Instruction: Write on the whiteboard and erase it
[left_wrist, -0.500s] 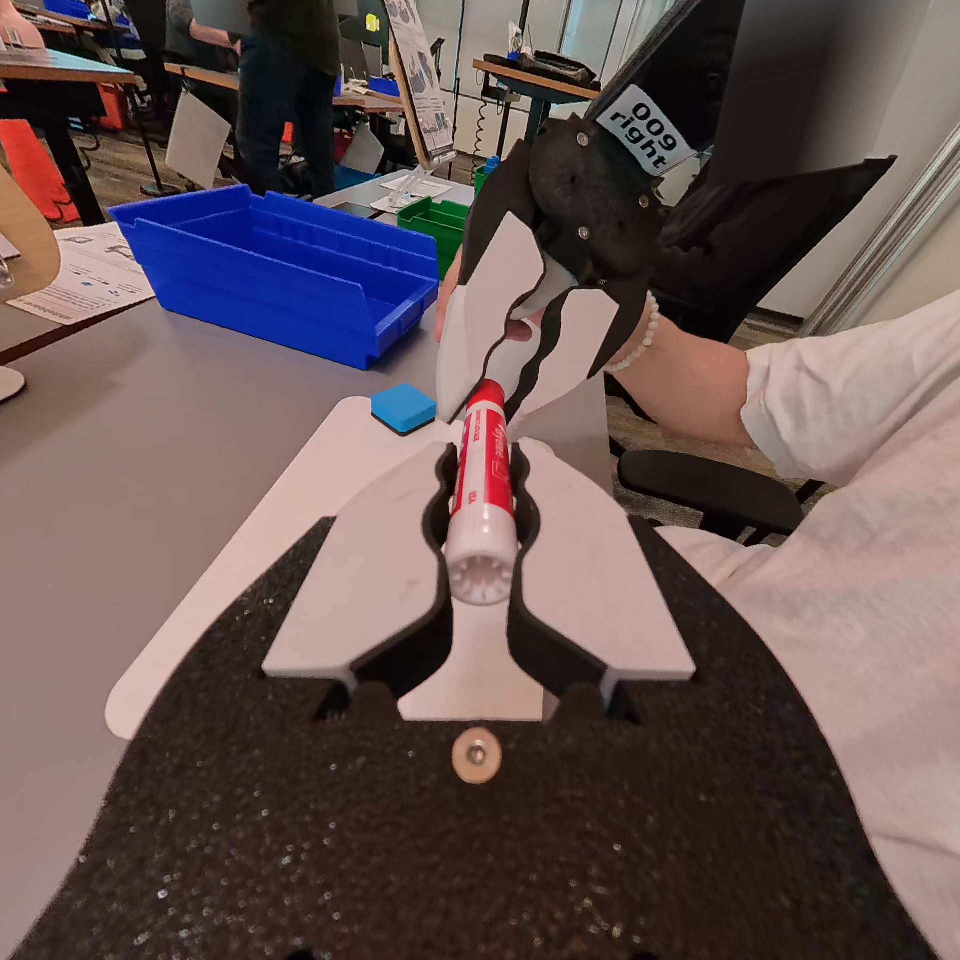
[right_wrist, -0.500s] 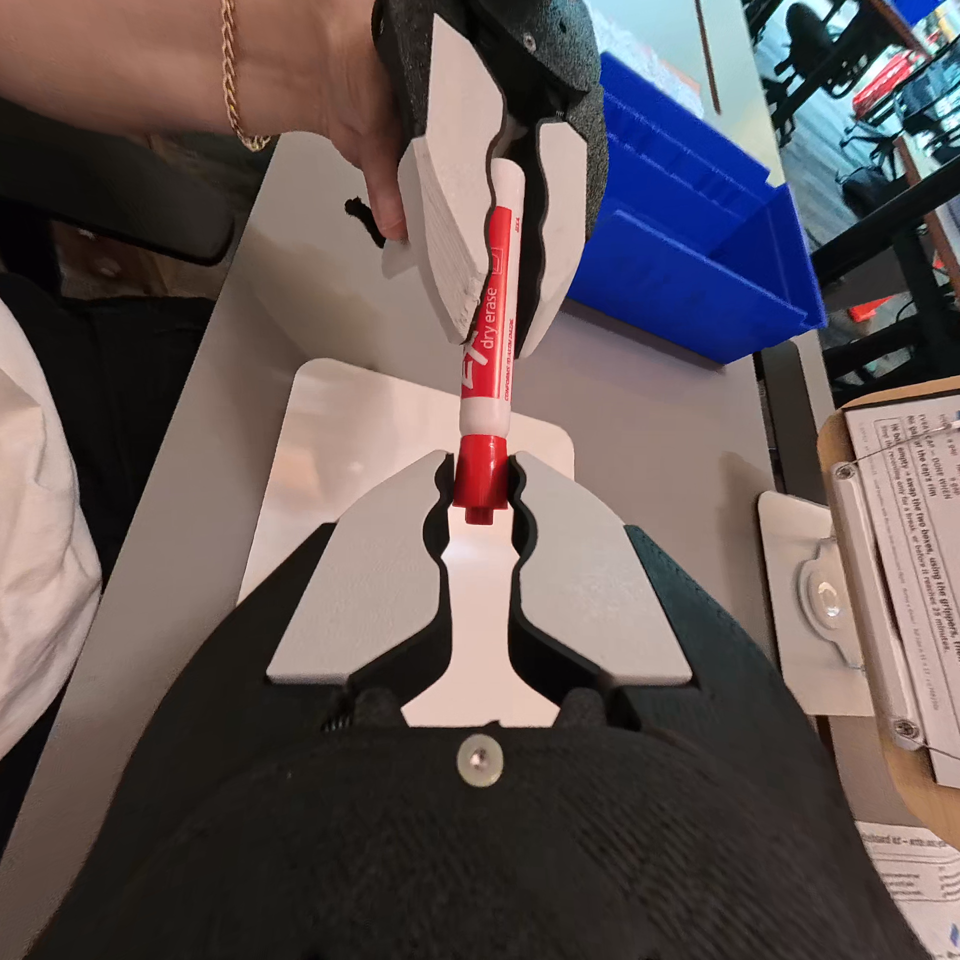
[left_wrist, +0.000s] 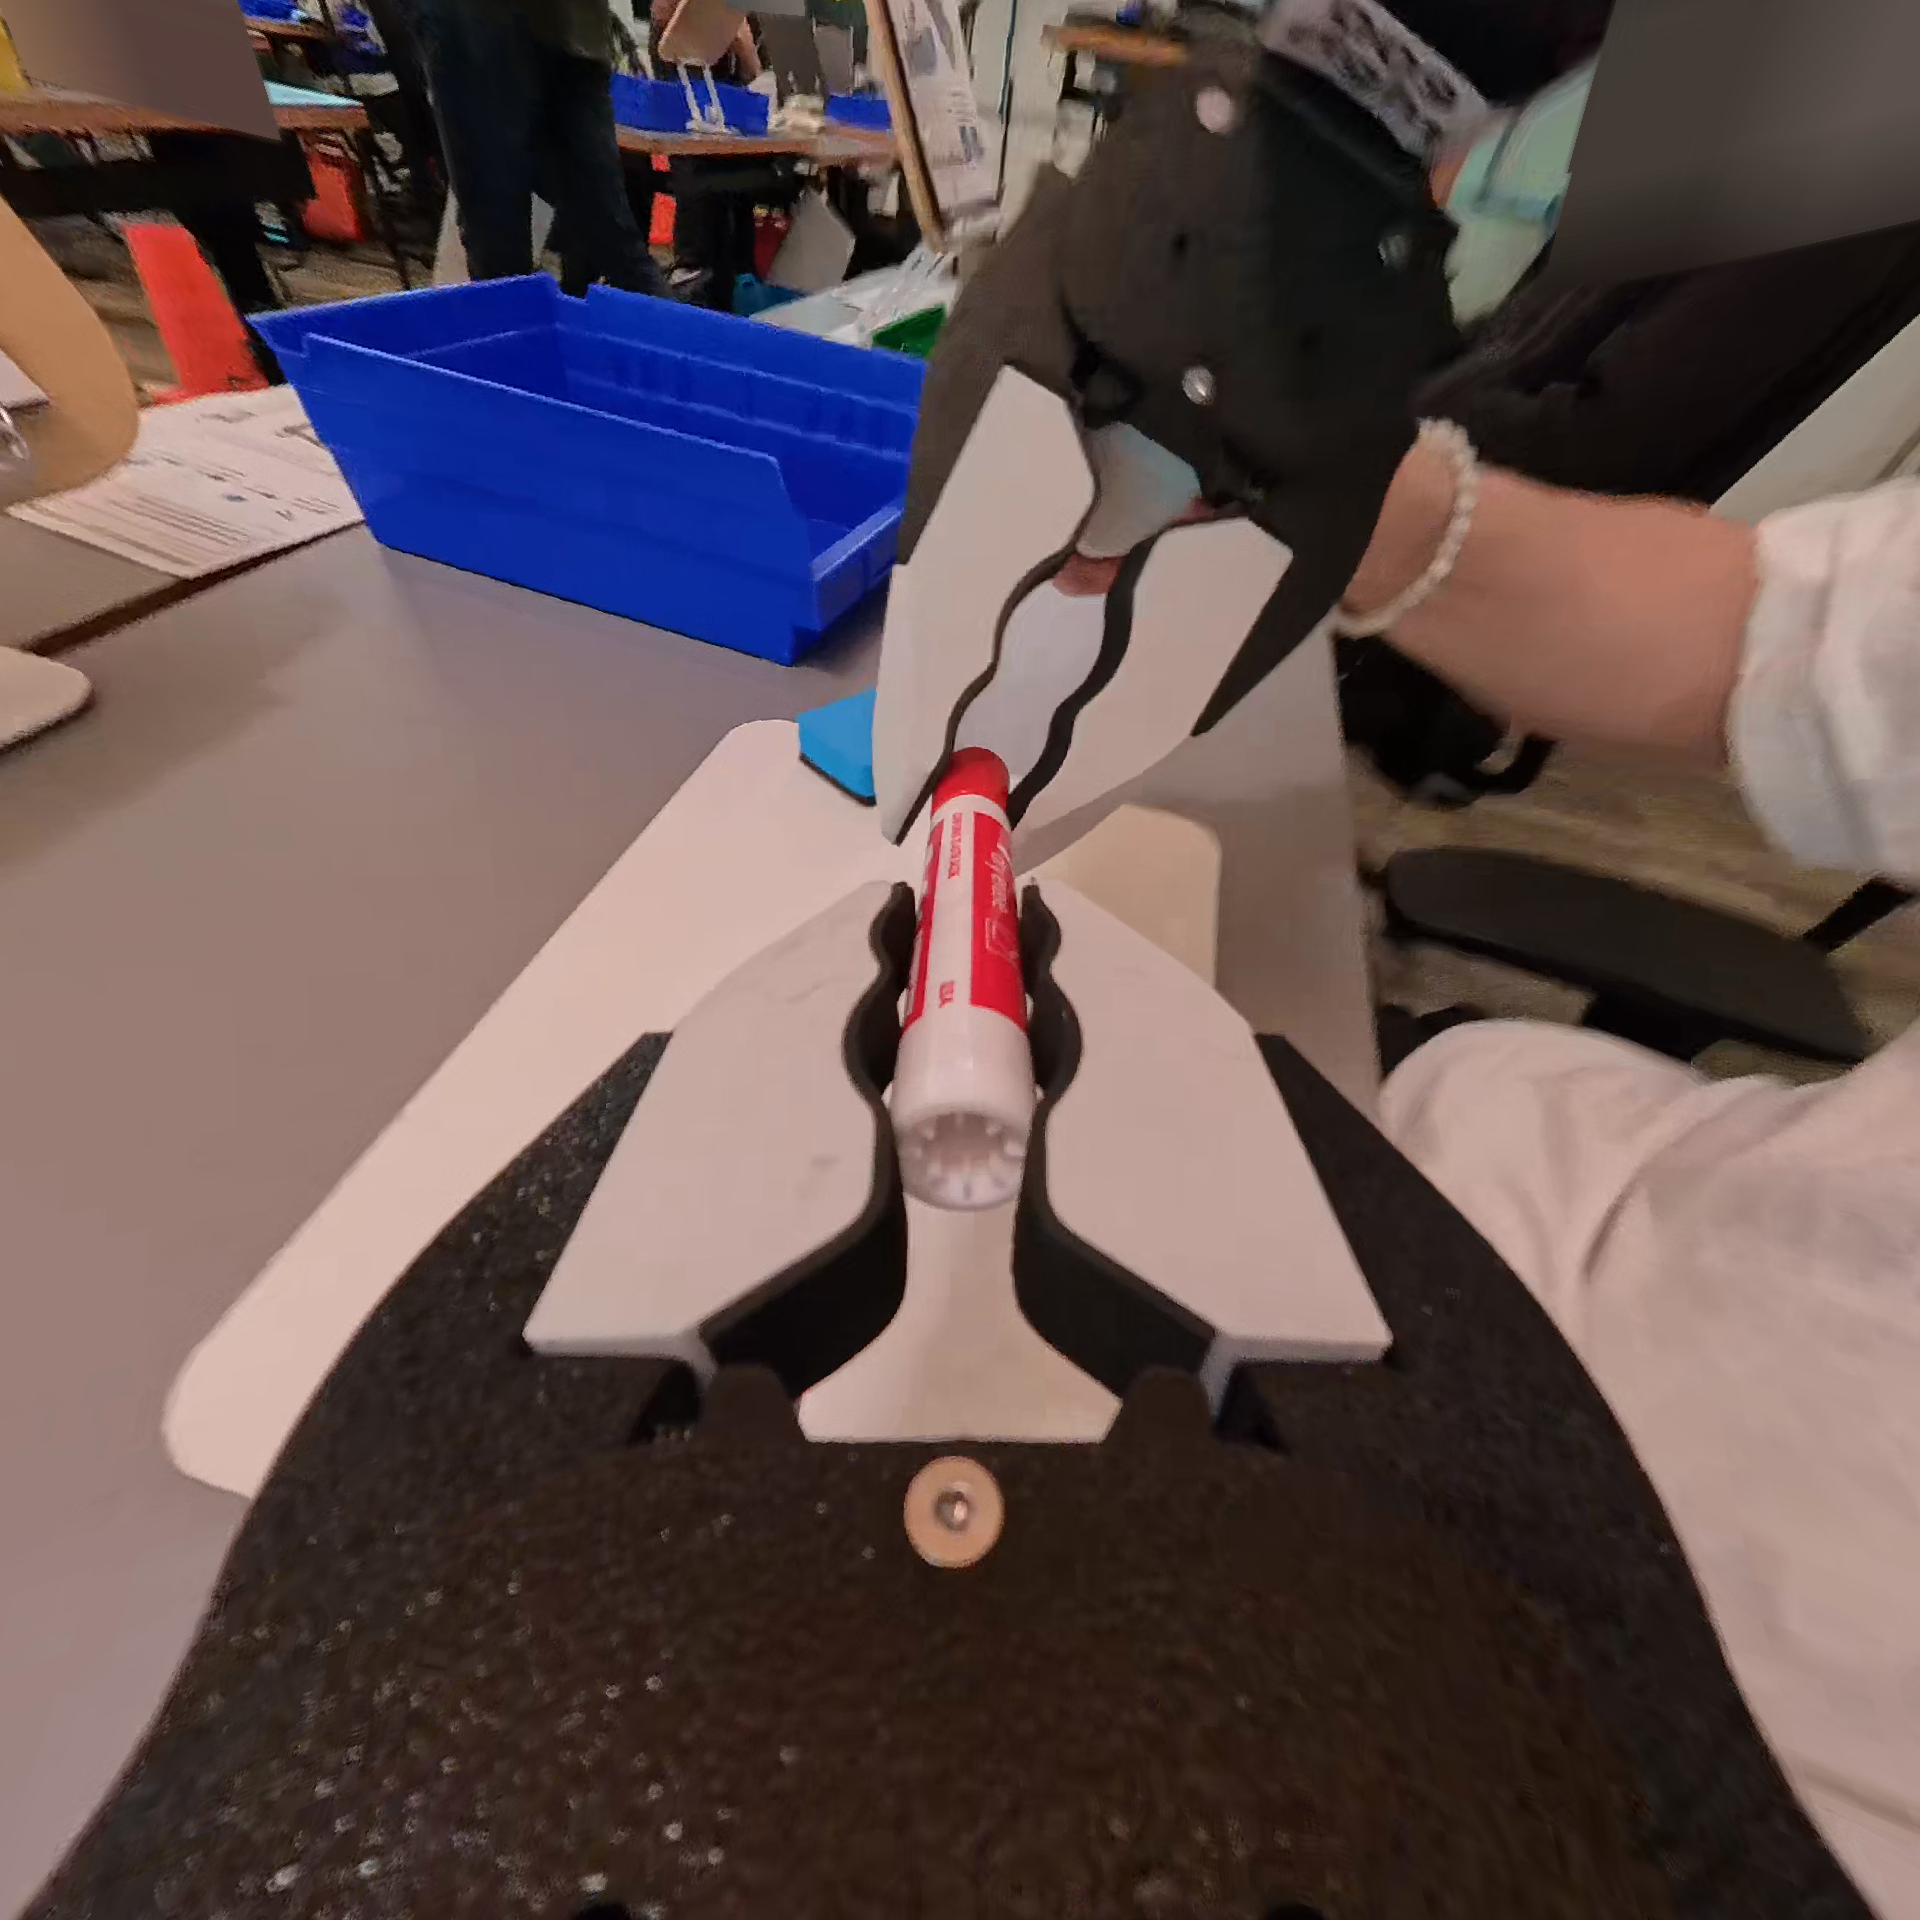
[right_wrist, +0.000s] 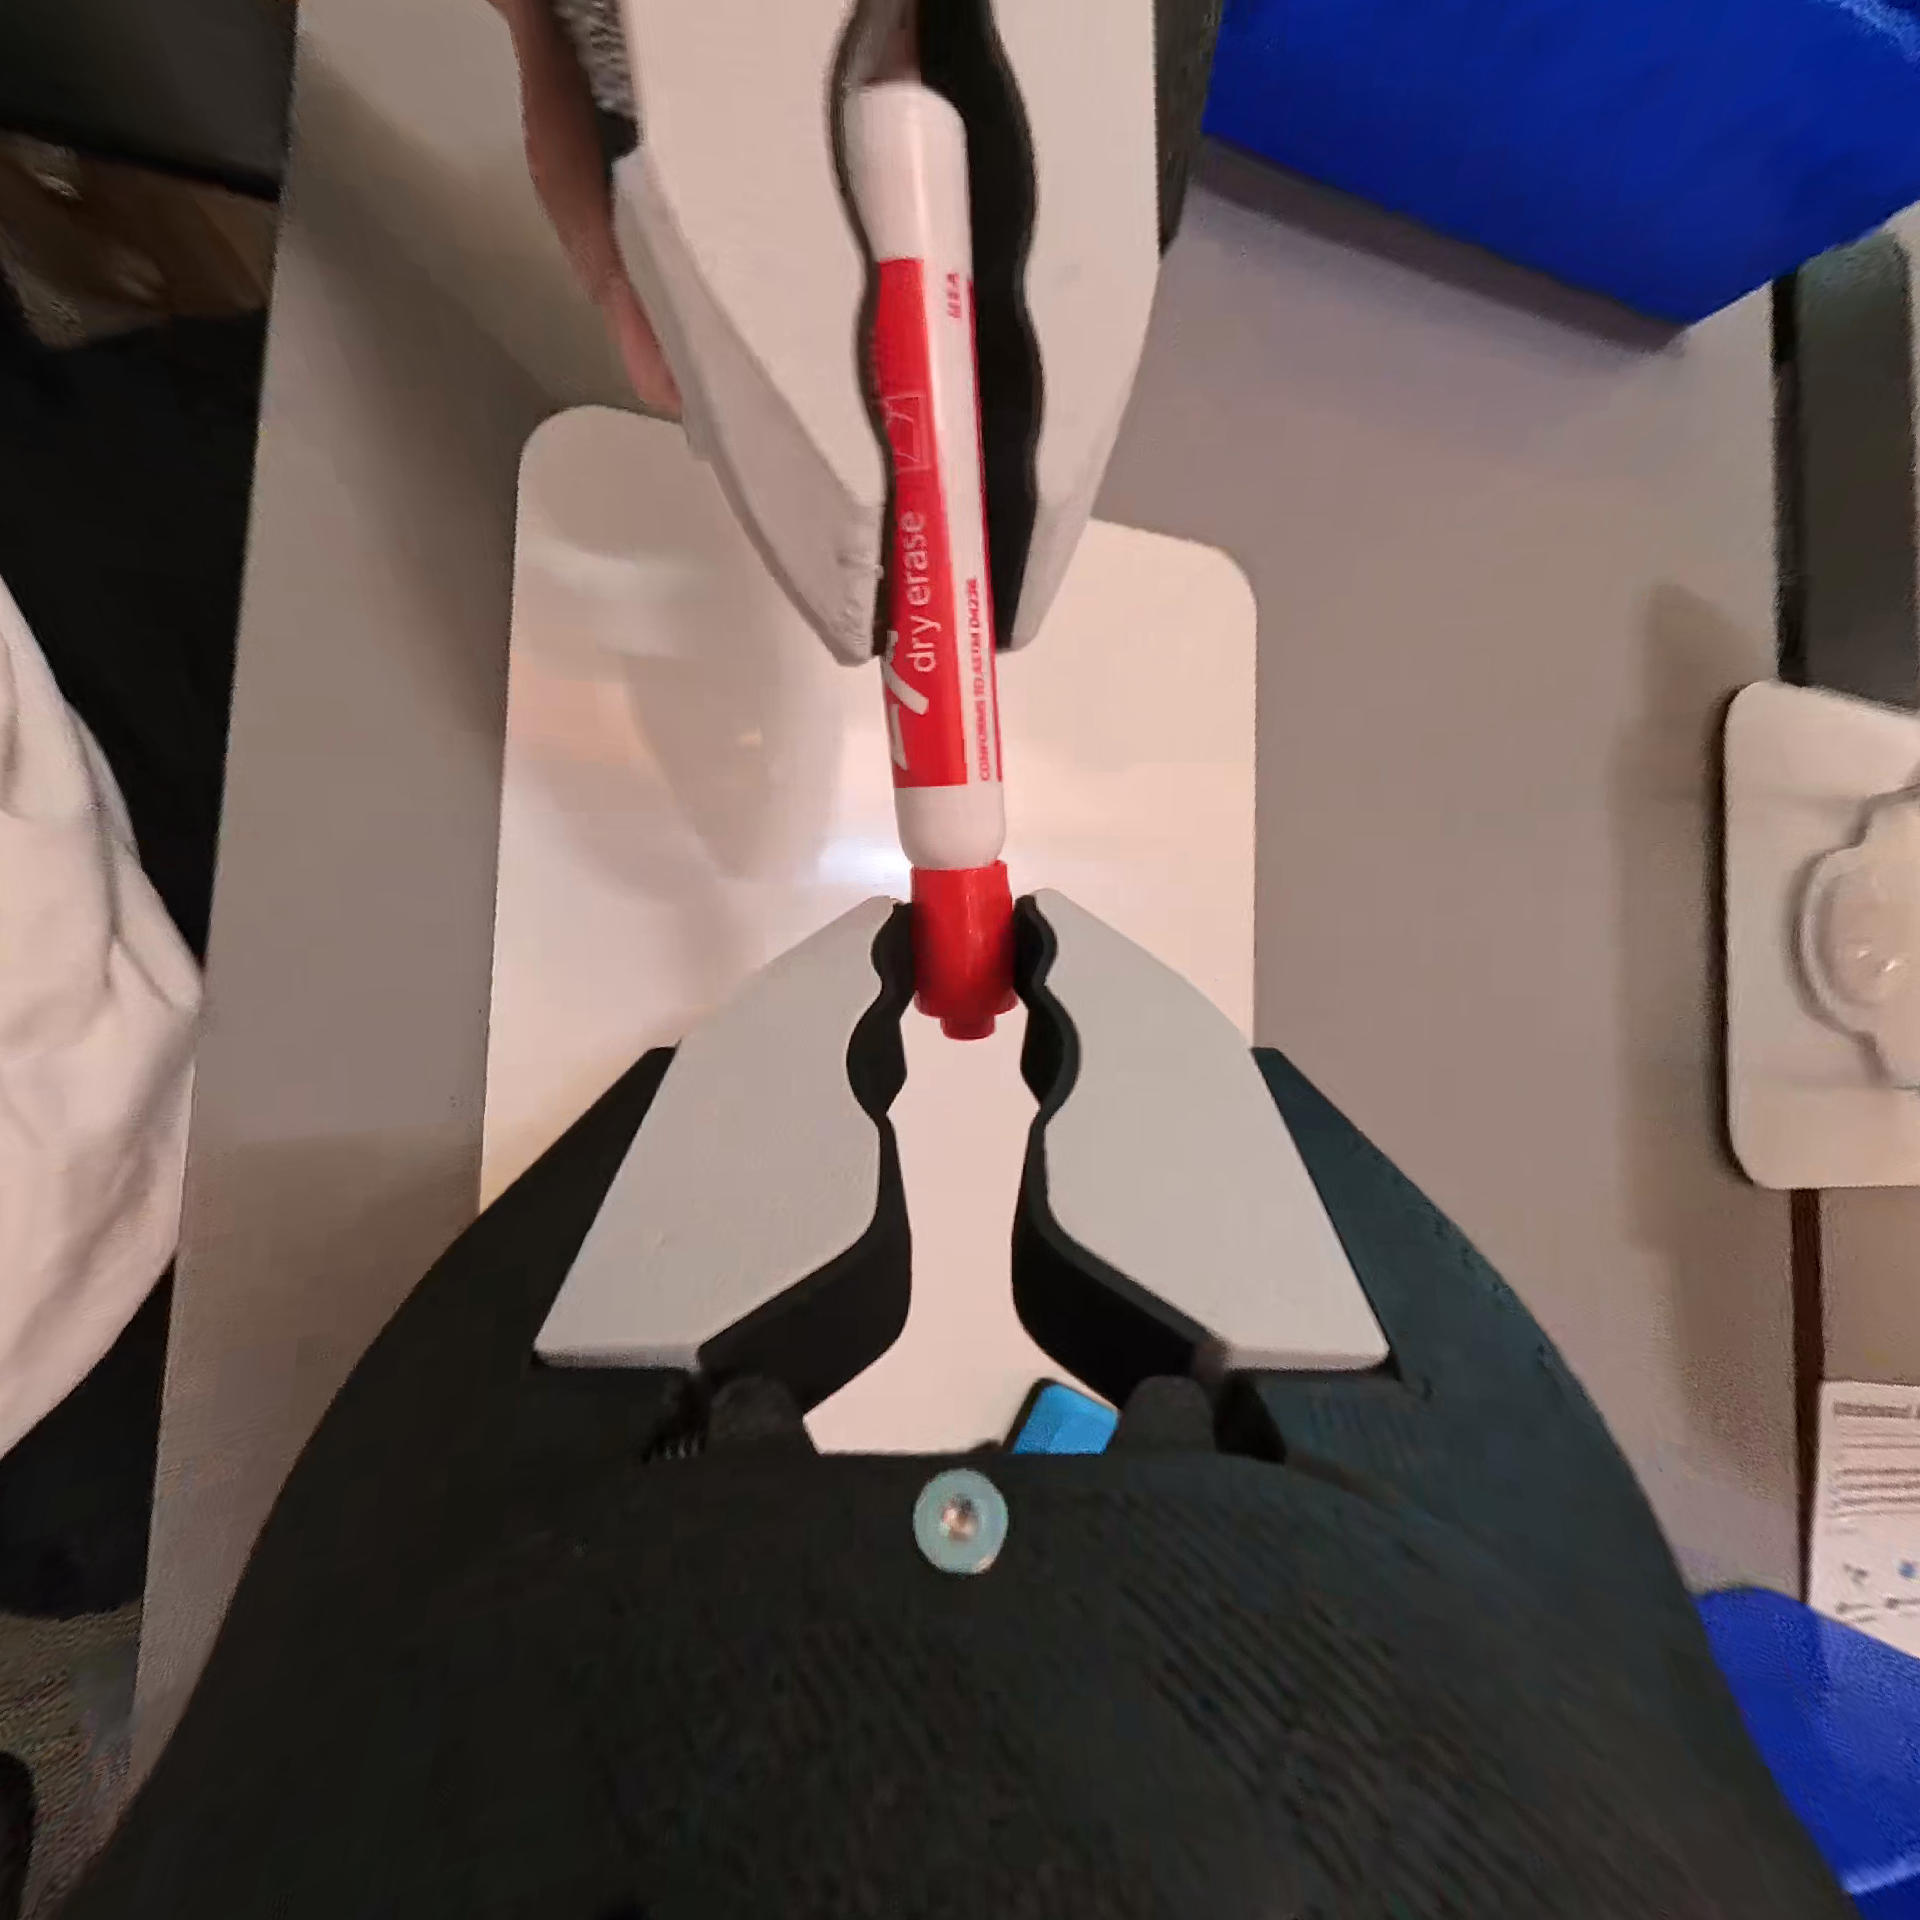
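Gripping marker (left_wrist: 961, 997): left gripper (left_wrist: 966, 894); right gripper (right_wrist: 956, 914) clamps cap (right_wrist: 961, 961); eraser (left_wrist: 836, 743) behind.

Two grippers: left gripper (left_wrist: 961, 894) and right gripper (right_wrist: 961, 914); one dry-erase marker (left_wrist: 966, 966) with one red cap (right_wrist: 961, 961); one whiteboard (left_wrist: 582, 1049); one blue eraser (left_wrist: 836, 743); one large blue storage bin (left_wrist: 582, 457) on the near grey table (left_wrist: 260, 790), further blue bins on far benches, number uncertain; one green bin (left_wrist: 914, 327); one printed sheet (left_wrist: 197, 488) at left; one white mount plate (right_wrist: 1829, 945) at right
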